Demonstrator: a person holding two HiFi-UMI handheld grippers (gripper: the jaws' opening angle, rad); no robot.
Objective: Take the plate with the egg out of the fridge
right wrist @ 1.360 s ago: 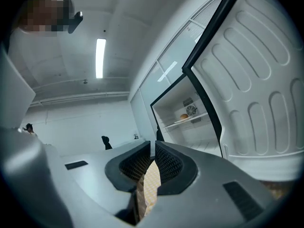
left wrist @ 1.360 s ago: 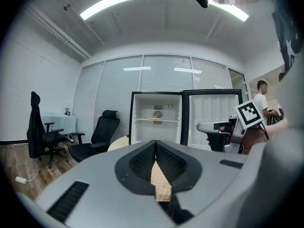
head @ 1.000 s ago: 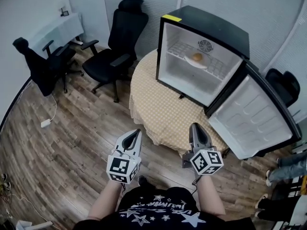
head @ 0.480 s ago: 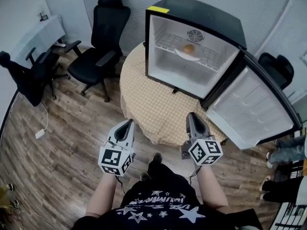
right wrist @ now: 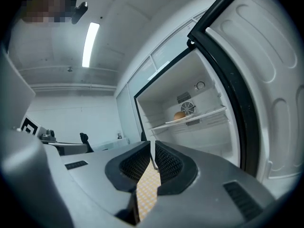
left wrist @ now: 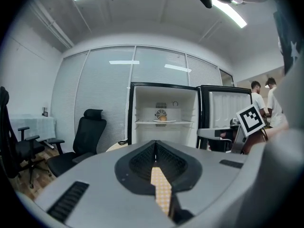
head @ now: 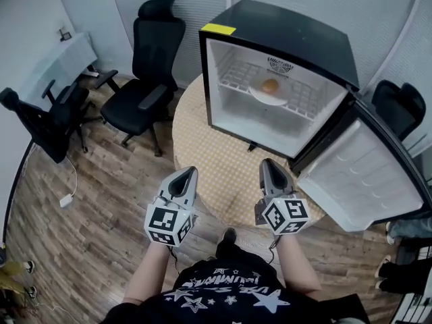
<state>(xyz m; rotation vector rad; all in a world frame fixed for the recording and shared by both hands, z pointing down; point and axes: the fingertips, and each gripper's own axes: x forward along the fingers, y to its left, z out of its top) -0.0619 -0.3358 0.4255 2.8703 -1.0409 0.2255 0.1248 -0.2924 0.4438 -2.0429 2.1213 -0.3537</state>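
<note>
Both tongs shut & empty, short of the open fridge.
We hold the left tongs (head: pixel 183 175) & right tongs (head: pixel 269 165) side by side at the near edge of the round table (head: pixel 209 147). The jaws of each are pressed together w/ nothing btwn them, and neither touches anything. The plate (head: pixel 268 97) w/ the egg (head: pixel 271 85) sits on the wire shelf (head: pixel 304 96) inside the fridge (head: pixel 283 29), well ahead of both tongs, across the table. The fridge door (head: pixel 364 181) is swung open at right.
</note>
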